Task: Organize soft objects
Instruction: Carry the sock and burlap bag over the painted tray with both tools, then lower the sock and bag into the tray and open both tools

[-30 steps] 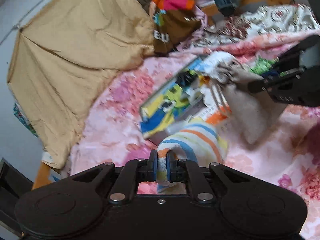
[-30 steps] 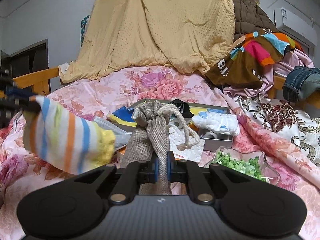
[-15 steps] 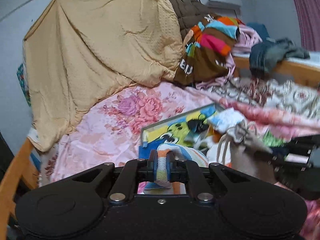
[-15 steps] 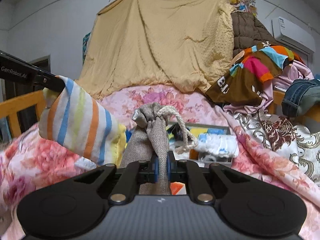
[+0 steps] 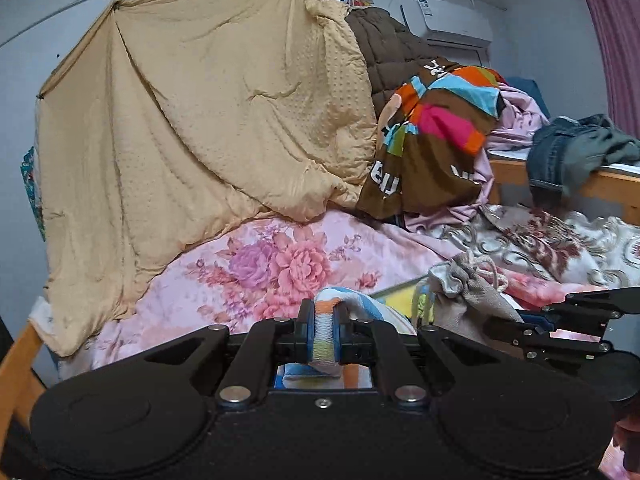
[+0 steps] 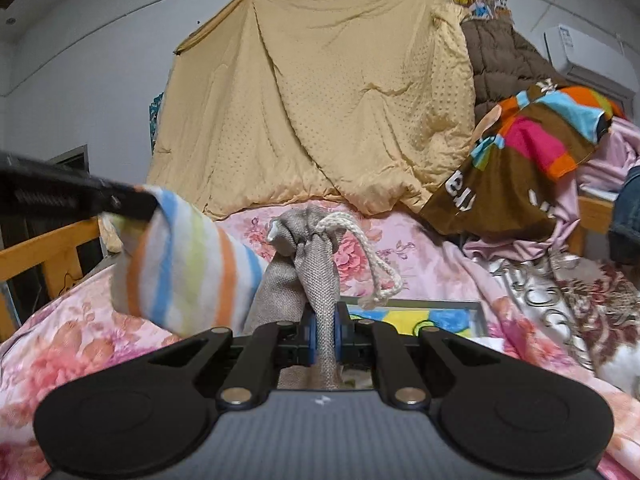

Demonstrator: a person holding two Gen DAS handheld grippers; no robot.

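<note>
Left gripper [image 5: 324, 338]: jaws clamped on a fold of the striped cloth pouch [image 5: 326, 334], held above the bed
Right gripper [image 6: 324, 338]: jaws clamped on the grey burlap drawstring bag [image 6: 316, 264], gripped below its tied neck, bag upright
Striped cloth pouch: in the right wrist view it hangs full-length from the left gripper's tip, bands of orange, blue and green on white, touching the burlap bag's left side; the left wrist view shows only the pinched fold and a little behind it
Burlap bag: white cord [image 6: 376, 264] loops down to the right of its neck; in the left wrist view the bag sits just right of the pouch, with the right gripper seen side-on
Tray [image 6: 440, 314]: a metal-rimmed box with a yellow and blue printed inside, on the floral bedspread [image 5: 280, 264] behind both held items; contents hidden
Background: tan quilt [image 5: 208, 120] hung from a line, striped brown garment [image 5: 436, 136] on a clothes pile
Left view only: jeans [image 5: 560, 152] on a wooden ledge, pink curtain [image 5: 616, 40]
Right view only: wooden bed rail [image 6: 48, 248] at left
</note>
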